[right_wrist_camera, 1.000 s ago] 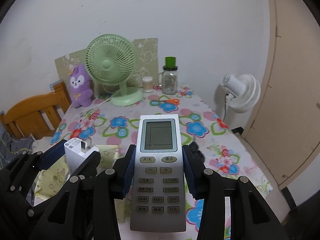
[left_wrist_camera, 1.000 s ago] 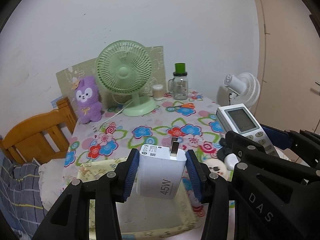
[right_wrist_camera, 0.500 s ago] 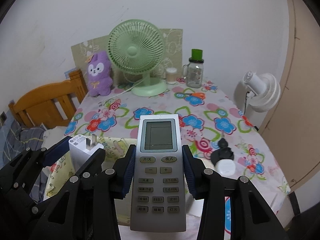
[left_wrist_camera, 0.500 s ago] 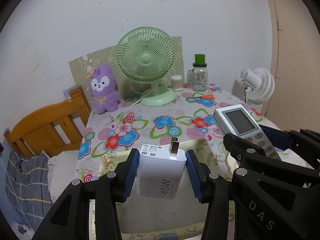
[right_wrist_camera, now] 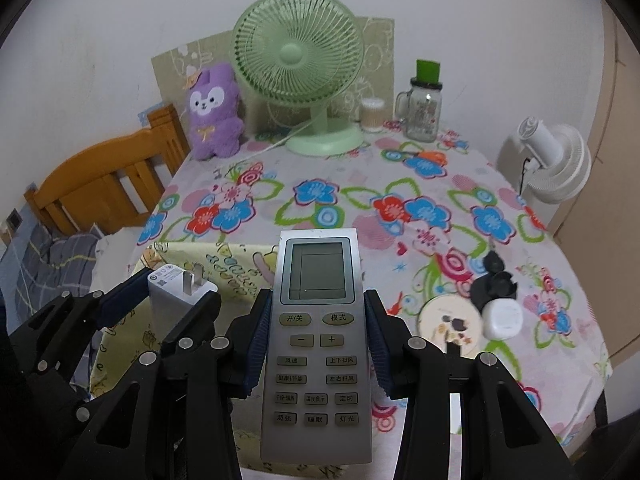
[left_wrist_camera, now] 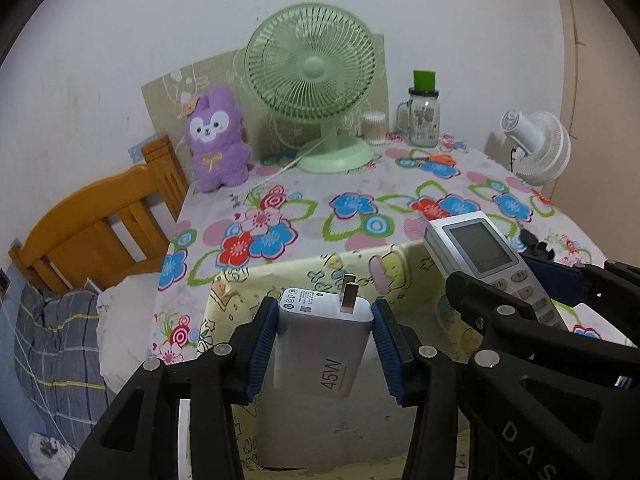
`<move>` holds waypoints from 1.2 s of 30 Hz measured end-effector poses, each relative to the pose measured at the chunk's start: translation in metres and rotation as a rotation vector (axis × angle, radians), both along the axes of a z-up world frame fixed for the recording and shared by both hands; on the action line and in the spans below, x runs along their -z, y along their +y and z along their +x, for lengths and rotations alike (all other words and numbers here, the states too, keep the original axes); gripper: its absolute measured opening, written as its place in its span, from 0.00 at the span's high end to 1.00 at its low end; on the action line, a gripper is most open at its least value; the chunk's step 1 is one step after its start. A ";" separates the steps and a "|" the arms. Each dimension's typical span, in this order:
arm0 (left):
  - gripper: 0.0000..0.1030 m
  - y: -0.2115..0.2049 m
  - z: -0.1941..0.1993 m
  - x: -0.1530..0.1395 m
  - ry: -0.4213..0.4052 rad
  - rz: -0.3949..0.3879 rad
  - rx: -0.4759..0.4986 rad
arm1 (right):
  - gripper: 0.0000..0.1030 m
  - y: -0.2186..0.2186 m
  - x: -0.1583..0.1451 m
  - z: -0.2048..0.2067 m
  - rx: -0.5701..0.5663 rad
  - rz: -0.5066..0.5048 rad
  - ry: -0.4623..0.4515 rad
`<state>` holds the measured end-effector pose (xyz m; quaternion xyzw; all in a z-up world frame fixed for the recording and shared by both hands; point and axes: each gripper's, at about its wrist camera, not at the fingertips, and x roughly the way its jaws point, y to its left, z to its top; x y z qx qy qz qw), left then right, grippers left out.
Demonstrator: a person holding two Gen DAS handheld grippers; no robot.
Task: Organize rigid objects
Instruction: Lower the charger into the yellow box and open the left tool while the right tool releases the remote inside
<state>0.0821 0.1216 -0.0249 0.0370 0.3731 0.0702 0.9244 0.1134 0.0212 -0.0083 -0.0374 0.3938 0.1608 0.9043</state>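
My left gripper (left_wrist_camera: 324, 344) is shut on a white 45W charger (left_wrist_camera: 320, 344), prongs up, held over a yellow cartoon-print fabric box (left_wrist_camera: 400, 276) at the table's near edge. My right gripper (right_wrist_camera: 316, 344) is shut on a grey remote control (right_wrist_camera: 316, 340) with a screen and buttons, also over the box (right_wrist_camera: 224, 260). The remote shows in the left wrist view (left_wrist_camera: 484, 256) to the right of the charger. The charger shows in the right wrist view (right_wrist_camera: 176, 288) at the left.
On the floral tablecloth (right_wrist_camera: 352, 184) stand a green fan (right_wrist_camera: 300, 76), a purple plush (right_wrist_camera: 214, 112), a glass jar with green lid (right_wrist_camera: 424, 104) and a cotton swab pot (right_wrist_camera: 372, 114). A round compact (right_wrist_camera: 448, 318), black key (right_wrist_camera: 494, 276) and white case (right_wrist_camera: 502, 320) lie right. A wooden chair (right_wrist_camera: 108, 184) stands left, a white fan (right_wrist_camera: 552, 168) right.
Both grippers have pulled back and up from the table with their objects still held. More of the tabletop and the fabric box shows now.
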 end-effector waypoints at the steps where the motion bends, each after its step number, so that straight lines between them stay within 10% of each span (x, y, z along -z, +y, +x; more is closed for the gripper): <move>1: 0.52 0.001 0.001 0.003 0.008 -0.002 -0.002 | 0.54 0.002 0.002 0.001 -0.001 -0.002 0.006; 17: 0.52 0.021 0.009 0.024 0.084 -0.037 -0.063 | 0.53 0.022 0.026 0.011 -0.001 -0.038 0.037; 31: 0.19 0.023 0.005 0.016 0.081 -0.067 -0.068 | 0.46 0.023 0.018 0.006 -0.003 -0.060 0.003; 36: 0.13 0.018 -0.002 0.009 0.056 -0.073 -0.062 | 0.26 0.019 0.008 -0.002 0.017 -0.081 -0.047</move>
